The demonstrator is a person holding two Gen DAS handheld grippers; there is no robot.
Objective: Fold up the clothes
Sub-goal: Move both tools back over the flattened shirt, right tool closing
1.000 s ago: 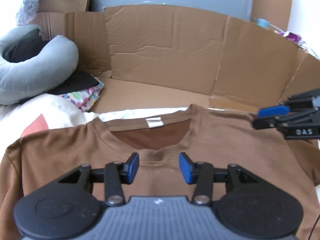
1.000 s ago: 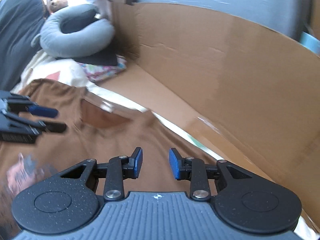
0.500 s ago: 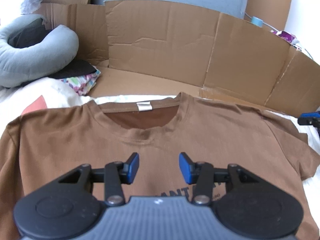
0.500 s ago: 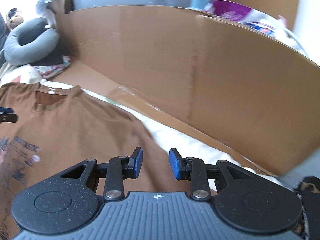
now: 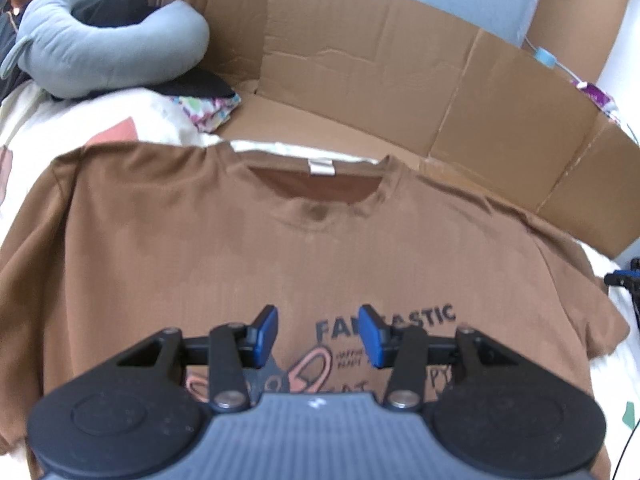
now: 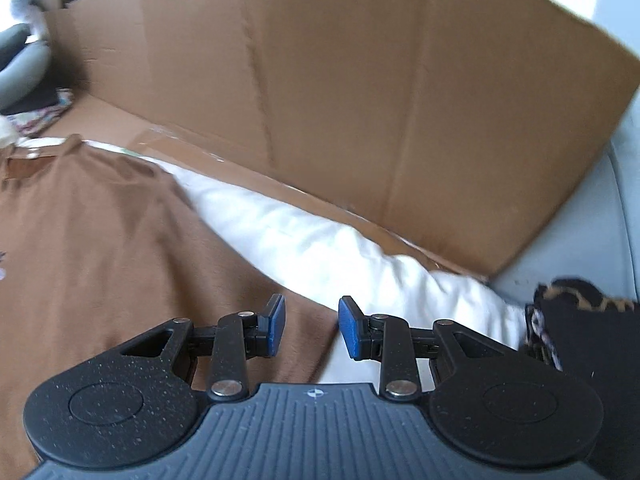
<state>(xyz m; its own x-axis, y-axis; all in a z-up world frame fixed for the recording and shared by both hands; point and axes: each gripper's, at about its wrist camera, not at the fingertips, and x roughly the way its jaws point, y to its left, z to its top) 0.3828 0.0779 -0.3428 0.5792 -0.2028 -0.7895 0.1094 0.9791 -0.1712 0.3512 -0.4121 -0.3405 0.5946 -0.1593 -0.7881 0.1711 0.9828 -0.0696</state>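
Observation:
A brown T-shirt (image 5: 360,248) lies flat, front up, on white bedding, its collar pointing away and a dark "FANTASTIC" print on the chest. My left gripper (image 5: 317,320) hovers open over that print, nothing between its fingers. The right gripper (image 6: 312,312) is open too and holds nothing. It hangs over the T-shirt (image 6: 100,240) at the sleeve's edge, where brown cloth meets the white bedding (image 6: 320,248). In the left wrist view only the right gripper's tip (image 5: 622,279) shows, at the far right beside the sleeve.
A cardboard wall (image 5: 360,72) stands behind the shirt and curves round the right side (image 6: 400,120). A grey U-shaped pillow (image 5: 100,52) and patterned cloth (image 5: 208,108) sit at the back left. Black cloth with leopard trim (image 6: 580,320) lies right of the right gripper.
My left gripper has drawn back from the collar to the chest print. The right gripper has swung from the shirt's middle out to its right sleeve edge.

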